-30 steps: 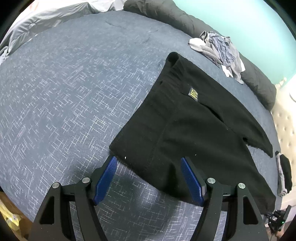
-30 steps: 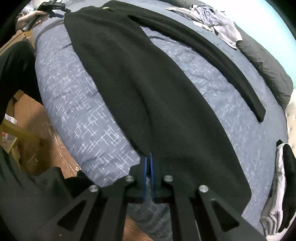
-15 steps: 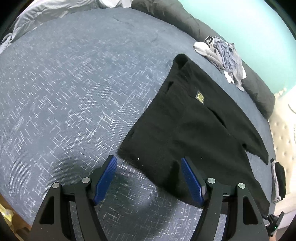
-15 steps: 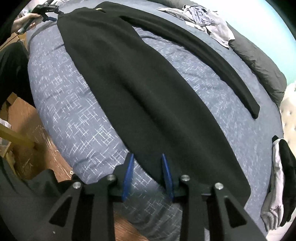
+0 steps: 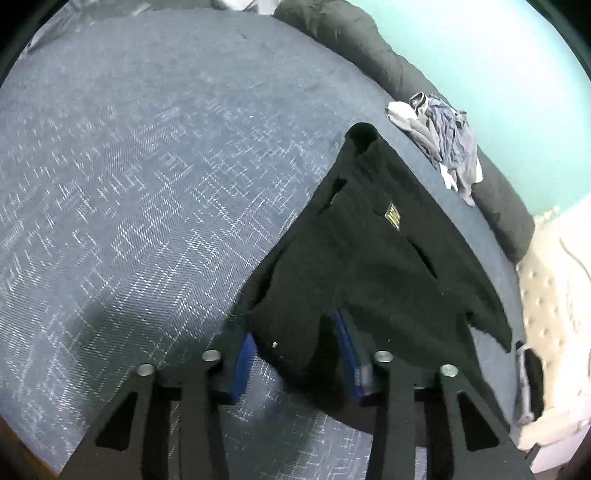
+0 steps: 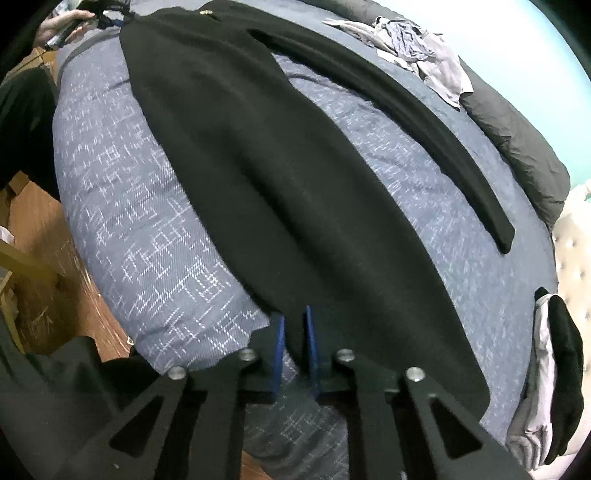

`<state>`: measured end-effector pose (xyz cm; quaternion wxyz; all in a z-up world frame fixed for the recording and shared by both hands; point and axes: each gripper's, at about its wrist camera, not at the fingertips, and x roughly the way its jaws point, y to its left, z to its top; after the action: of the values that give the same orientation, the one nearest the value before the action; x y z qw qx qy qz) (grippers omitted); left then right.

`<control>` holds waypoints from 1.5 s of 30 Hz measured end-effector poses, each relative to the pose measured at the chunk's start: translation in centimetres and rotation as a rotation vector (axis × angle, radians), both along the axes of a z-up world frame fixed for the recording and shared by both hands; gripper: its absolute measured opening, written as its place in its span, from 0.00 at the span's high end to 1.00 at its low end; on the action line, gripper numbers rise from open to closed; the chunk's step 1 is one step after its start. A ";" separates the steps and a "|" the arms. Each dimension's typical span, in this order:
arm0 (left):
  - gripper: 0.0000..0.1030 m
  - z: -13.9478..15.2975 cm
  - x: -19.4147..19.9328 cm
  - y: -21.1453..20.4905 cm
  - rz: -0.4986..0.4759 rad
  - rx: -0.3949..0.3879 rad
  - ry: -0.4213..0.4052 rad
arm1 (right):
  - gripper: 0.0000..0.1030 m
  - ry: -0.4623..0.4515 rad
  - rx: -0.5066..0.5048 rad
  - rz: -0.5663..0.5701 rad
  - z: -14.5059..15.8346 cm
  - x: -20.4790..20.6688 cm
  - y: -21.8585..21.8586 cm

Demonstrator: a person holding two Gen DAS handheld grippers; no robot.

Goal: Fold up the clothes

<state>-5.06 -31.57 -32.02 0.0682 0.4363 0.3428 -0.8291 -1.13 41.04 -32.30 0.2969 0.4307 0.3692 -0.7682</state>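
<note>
**Blue-grey bed and what lies on it**

The bed [image 6: 155, 236] is covered in a blue-grey cloth with a white broken-line pattern. Black trousers [image 6: 280, 177] lie spread across it, running from 11 o'clock to 5 o'clock in the right wrist view. A rumpled heap of grey clothes [image 6: 417, 48] sits at 1 o'clock beside a dark grey duvet [image 6: 517, 140]. At 4 o'clock rests a folded stack of grey and black garments [image 6: 554, 376].

The far gripper [image 6: 99, 14] is cropped at the upper left; the black trousers' [image 5: 369, 266] hem is blurred by motion.
</note>
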 end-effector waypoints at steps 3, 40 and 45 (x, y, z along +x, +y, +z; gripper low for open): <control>0.74 0.5 -0.2 0.2 -0.020 -0.020 0.005 | 0.95 0.011 -0.019 -0.006 0.7 -0.4 0.2; 0.90 11.8 -16.5 1.3 -0.049 -0.116 0.139 | 0.96 0.233 -0.153 -0.096 12.4 -20.3 0.2; 0.90 11.5 -21.4 1.7 -0.064 -0.144 0.116 | 0.96 0.225 -0.152 -0.132 12.4 -26.5 -0.9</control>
<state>-26.51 -29.87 -20.55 0.0532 0.3924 0.2715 -0.8772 -27.63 40.18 -19.94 0.2343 0.3413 0.3118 -0.8553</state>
